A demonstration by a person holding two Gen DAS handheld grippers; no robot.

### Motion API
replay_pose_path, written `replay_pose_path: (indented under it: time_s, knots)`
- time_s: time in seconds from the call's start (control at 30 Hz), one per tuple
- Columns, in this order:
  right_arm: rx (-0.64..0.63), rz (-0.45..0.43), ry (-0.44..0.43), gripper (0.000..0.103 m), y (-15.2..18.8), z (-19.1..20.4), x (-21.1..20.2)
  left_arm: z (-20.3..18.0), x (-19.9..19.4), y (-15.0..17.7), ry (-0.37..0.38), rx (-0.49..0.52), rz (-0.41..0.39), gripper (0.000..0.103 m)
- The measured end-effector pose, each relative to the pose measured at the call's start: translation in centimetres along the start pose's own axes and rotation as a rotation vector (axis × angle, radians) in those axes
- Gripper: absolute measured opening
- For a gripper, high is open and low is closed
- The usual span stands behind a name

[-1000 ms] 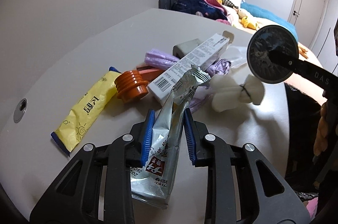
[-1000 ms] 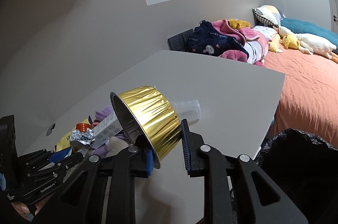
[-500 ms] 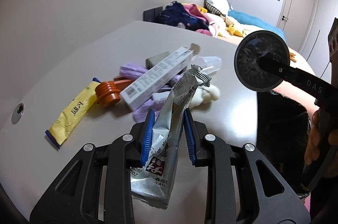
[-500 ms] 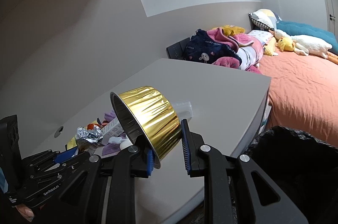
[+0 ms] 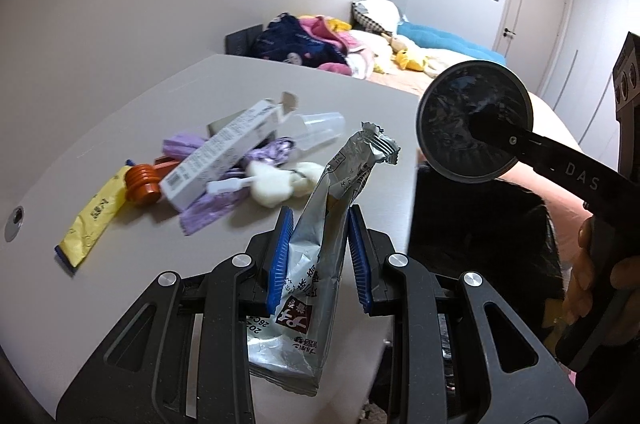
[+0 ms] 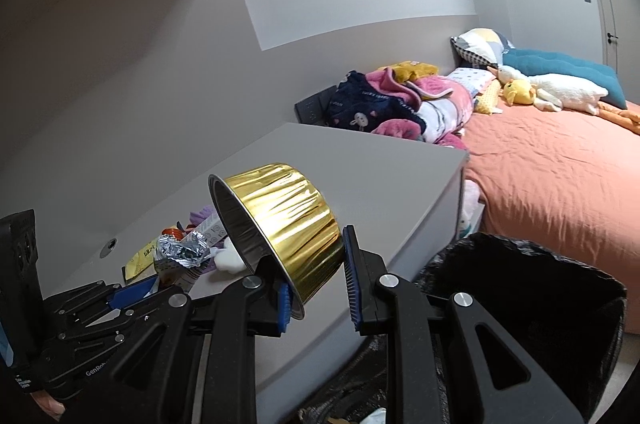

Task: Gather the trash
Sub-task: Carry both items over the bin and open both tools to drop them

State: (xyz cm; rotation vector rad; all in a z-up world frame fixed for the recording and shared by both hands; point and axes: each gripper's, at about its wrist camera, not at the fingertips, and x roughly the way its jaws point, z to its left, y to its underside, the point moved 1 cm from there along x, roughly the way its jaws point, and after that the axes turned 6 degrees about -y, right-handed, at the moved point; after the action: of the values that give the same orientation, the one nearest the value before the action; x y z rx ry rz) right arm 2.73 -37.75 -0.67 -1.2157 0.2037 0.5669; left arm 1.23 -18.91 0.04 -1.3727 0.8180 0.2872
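Between the blue pads of your left gripper point(image 5: 319, 258) sits a silver snack bag point(image 5: 320, 248), squeezed tight. Your right gripper point(image 6: 314, 290) pinches the rim of a gold foil cup point(image 6: 280, 220), tipped on its side. At 10 o'clock from the bag, more trash lies on the grey table point(image 5: 280, 92): a yellow packet point(image 5: 94, 220), a white box point(image 5: 224, 154). At 4 o'clock from the cup gapes a black trash bag point(image 6: 532, 288).

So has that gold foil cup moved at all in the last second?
Yes. The gold foil cup, pinched in the right gripper, has shifted away from the table toward the black trash bag, which now looms larger.
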Motion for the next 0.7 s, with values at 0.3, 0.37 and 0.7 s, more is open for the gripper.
replay_pose_path:
  time_s: [0.3, 0.37, 0.7]
  knots:
    - [0.016, -0.01, 0.047, 0.023, 0.5, -2.0, -2.7, -3.1, 0.0, -0.2, 0.058, 0.028, 0.0, 0.028]
    - [0.022, -0.01, 0.057, 0.023, 0.5, -2.6, -3.1, -3.8, 0.0, -0.2, 0.068, 0.037, 0.001, 0.028]
    - [0.061, -0.025, 0.11, 0.023, 1.1, -5.6, -5.8, -7.6, 0.2, -0.3, 0.131, 0.085, 0.018, 0.028]
